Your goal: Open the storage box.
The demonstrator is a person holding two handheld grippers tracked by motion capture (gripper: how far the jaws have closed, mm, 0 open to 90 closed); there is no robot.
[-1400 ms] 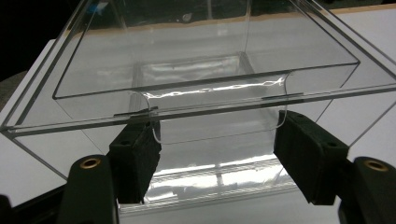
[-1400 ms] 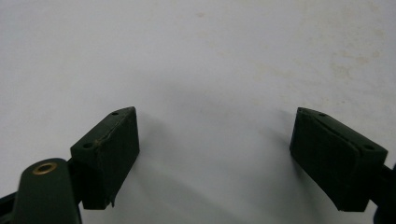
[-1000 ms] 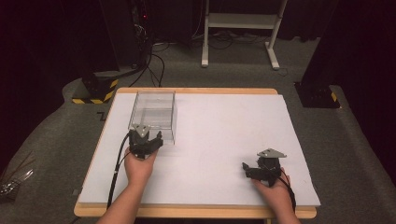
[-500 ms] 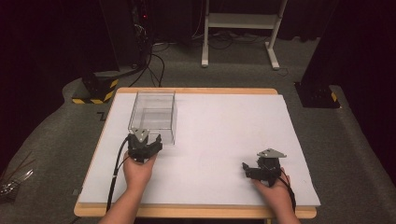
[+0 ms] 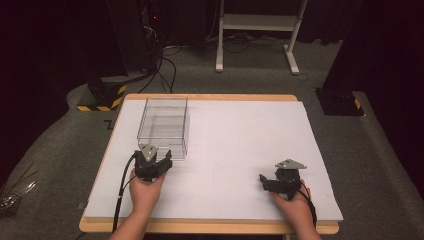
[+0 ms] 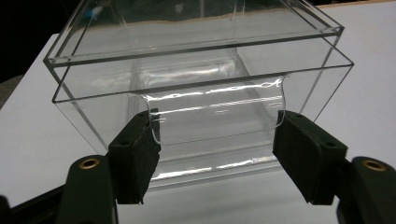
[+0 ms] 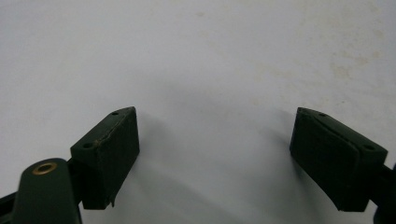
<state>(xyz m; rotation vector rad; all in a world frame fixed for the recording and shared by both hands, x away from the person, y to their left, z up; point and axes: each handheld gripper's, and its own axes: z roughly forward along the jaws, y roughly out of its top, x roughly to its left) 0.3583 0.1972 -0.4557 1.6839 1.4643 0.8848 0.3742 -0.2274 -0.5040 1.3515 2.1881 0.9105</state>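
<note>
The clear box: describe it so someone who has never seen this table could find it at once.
Start at the white-topped table and go to its far left part. There stands the clear box, just beyond the left gripper, whose open jaws face its near wall. It is see-through plastic with a rounded notch in that wall.

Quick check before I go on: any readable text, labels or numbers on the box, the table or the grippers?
No readable text.
Clear box: unmarked.
White table: no print.
Left gripper and right gripper: no labels on the jaws.
A dark mark on the floor by the table's far left corner: too blurred to read.
</note>
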